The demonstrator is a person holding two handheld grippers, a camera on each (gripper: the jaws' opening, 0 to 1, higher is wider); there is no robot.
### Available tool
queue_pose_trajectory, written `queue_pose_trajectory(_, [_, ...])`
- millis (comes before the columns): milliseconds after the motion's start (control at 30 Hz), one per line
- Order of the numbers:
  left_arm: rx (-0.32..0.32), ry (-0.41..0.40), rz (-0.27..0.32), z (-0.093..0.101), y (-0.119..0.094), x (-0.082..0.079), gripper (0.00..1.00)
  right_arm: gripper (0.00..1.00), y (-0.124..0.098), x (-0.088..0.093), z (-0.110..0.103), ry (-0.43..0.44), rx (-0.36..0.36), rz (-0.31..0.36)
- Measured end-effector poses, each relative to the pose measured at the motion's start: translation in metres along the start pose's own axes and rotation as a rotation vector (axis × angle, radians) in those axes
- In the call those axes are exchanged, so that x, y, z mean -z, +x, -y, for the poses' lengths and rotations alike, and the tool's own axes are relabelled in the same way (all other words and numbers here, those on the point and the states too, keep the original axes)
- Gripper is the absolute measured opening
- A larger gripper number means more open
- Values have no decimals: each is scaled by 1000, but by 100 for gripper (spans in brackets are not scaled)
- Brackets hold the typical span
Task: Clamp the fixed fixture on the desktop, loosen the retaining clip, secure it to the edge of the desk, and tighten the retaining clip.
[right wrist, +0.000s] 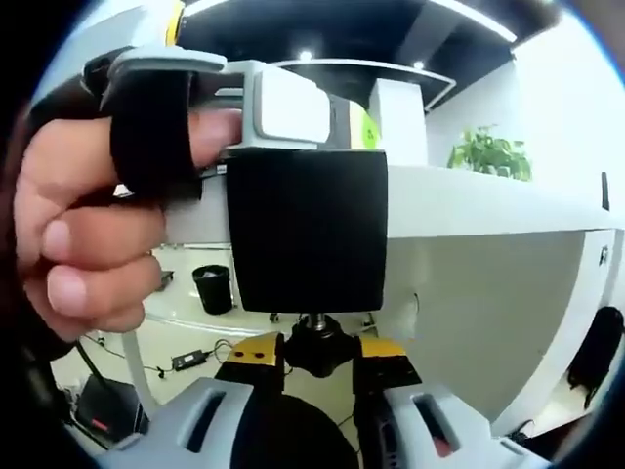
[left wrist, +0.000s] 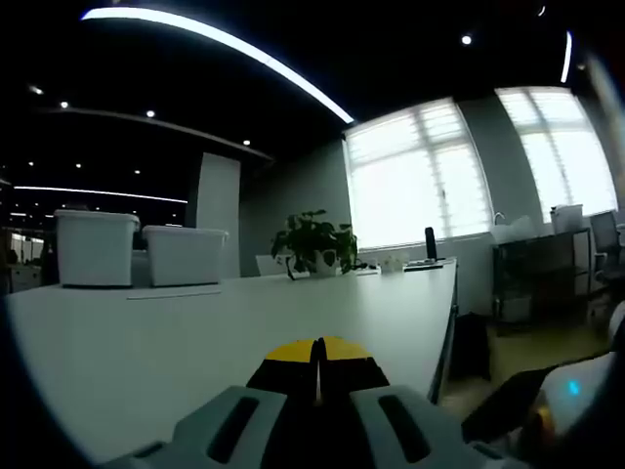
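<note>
Your right tongs were closed on the round black knob at the bottom of the fixture, one yellow-tipped jaw on each side of it. The fixture's black block hung against the worktop's edge, with its white and grey upper part above the edge line. Your hand, in a black strap, gripped the left tongs' body at the left of the right gripper view, just beside the fixture. Below the worktop edge there was open space down to the floor, where one black bin stood well back.

In the left gripper view your left tongs had their two yellow tips pressed together with nothing visible between them, resting low over the white worktop. The surface ahead of them lay bare up to its far end and its right edge, beyond which the floor dropped away. Two white bins stood at the far left of the worktop, and one potted plant sat near the far end.
</note>
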State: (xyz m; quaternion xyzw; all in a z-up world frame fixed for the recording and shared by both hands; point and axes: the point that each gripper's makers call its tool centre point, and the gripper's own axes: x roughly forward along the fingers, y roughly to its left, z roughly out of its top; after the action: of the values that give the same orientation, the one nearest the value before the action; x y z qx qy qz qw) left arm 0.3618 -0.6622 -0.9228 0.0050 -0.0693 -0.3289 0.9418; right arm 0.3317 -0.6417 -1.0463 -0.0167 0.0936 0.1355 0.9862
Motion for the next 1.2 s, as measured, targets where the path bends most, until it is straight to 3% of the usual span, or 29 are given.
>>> queue_pose_trajectory(133, [1, -6, -5, 0, 1, 1, 1, 24, -1, 0, -4, -4, -129, 8])
queue_pose_trajectory(300, [-3, -14, -13, -1, 1, 2, 1, 23, 3, -2, -8, -105, -347, 3])
queue_pose_trajectory(400, [-4, -13, -13, -1, 2, 2, 1, 23, 4, -2, -11, -162, -429, -6])
queue_pose_trajectory(633, [-4, -18, -18, -2, 3, 3, 1, 23, 6, -1, -17, -190, -629, 16])
queue_pose_trajectory(933, [-9, -26, -26, -4, 3, 3, 1, 24, 1, -1, -24, -188, -834, 32])
queue_pose_trajectory(1200, [-12, -33, -30, -5, 3, 3, 1, 23, -2, -1, -25, -176, -910, 38])
